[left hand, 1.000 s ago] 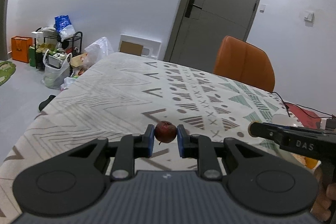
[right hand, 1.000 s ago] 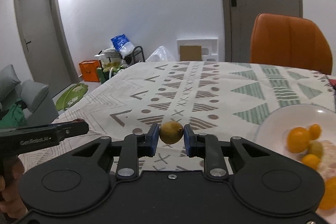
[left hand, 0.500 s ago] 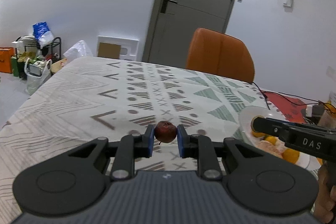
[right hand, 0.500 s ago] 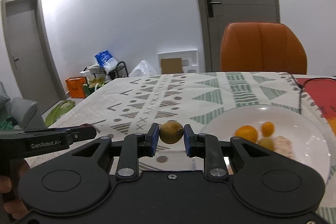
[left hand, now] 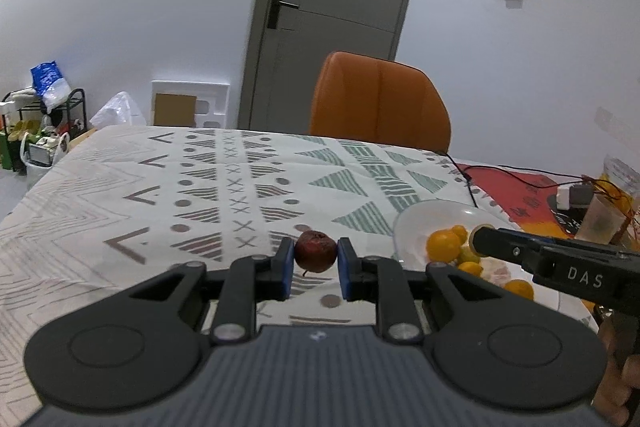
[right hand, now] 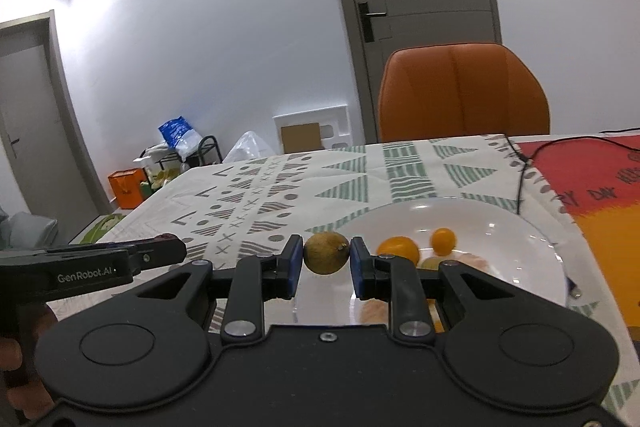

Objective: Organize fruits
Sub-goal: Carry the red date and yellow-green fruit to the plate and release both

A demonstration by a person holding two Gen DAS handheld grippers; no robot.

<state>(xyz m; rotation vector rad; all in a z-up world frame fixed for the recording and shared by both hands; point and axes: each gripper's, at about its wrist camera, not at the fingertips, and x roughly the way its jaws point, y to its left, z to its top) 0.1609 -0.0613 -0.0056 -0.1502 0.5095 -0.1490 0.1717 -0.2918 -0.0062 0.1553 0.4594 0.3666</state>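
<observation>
Above the patterned table [left hand: 120, 195], each tool carries one fruit clear of the cloth. Left tool [left hand: 316, 259] is closed on a dark red fruit [left hand: 315, 255]; right tool [right hand: 326, 261] pinches a brownish-yellow fruit [right hand: 326, 257] across its middle, likely to keep it from rolling. Both point toward the white plate [right hand: 520, 227], where orange fruits [right hand: 398, 249] already lie, so it looks like the gathering place.
</observation>
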